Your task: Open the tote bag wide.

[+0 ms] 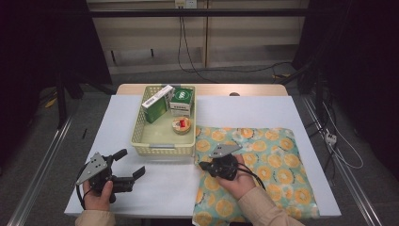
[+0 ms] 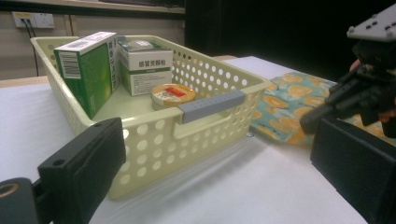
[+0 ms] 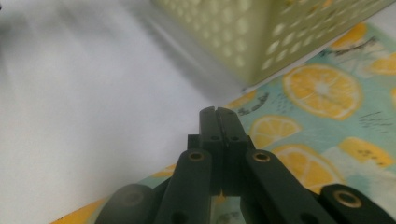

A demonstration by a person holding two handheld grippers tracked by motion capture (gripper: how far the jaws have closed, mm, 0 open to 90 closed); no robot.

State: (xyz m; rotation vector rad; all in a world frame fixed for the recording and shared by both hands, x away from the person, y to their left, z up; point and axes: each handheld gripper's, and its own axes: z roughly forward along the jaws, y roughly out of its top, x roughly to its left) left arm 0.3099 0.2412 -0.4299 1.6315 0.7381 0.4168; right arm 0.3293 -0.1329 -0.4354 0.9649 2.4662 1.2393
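Lying flat over the right half of the tabletop, the lemon-print cloth (image 1: 263,165) runs from beside the basket (image 1: 141,136) out to the right edge and hangs a little past the near edge. It looks thin, light and limp, so I judge it will drape and fold wherever it is lifted, and may drag or bunch on the white cover under it rather than slide as one sheet. Nothing about it seems fragile or slippery. A corner or a hem is the sensible place to pinch it, and its near-left edge, close to the basket's near-right corner, is the part closest to the working hand.

At that spot the right gripper (image 1: 203,165) is held low over the cloth's left edge, its fingers (image 3: 219,122) pressed fully together and pointing toward the basket corner. Whether a fold of fabric is caught between them I cannot tell; the tips look bare.

Near the tabletop's near-left corner, the left gripper (image 1: 131,165) rests in the person's left hand (image 1: 97,193), well apart from the cloth, its fingers (image 2: 88,158) spread wide around nothing and aimed at the basket's near wall.
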